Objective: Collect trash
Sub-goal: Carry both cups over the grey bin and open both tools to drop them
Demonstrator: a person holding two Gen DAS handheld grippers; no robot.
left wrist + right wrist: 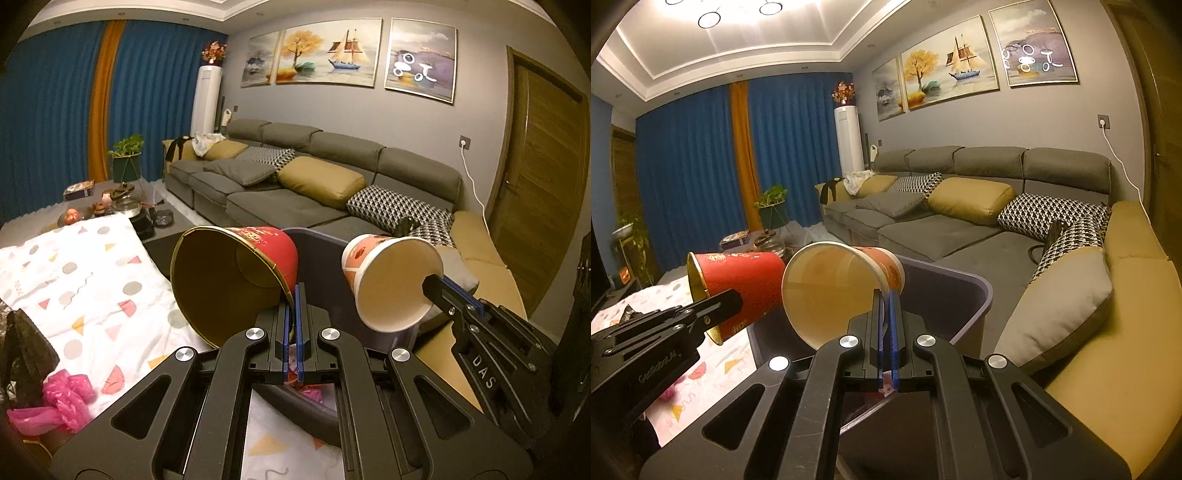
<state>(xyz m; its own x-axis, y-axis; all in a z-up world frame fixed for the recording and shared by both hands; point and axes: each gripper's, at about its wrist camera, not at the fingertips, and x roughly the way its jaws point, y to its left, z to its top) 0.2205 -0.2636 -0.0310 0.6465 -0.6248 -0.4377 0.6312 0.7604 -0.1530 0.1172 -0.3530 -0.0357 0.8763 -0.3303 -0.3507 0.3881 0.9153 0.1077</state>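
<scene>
While both cups are lying on their sides with open mouths facing the near cameras and bases aimed at the far sofa (pixel 314 177), the left gripper (pixel 293 295) is pinching the red paper cup (pixel 236 273) by its rim, jaws nearly closed. To its right, the right gripper (pixel 886 299), tilting slightly downward, is clamping the white printed cup (pixel 842 284) above the grey bin (pixel 960 295).

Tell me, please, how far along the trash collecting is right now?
Done: pink scraps already lie inside the grey plastic bin. In hand: the left tongs pinch a red gold-lined paper cup, the right tongs a white patterned paper cup, both tipped at the bin. Left: releasing them, then the crumpled pink plastic bag.
</scene>
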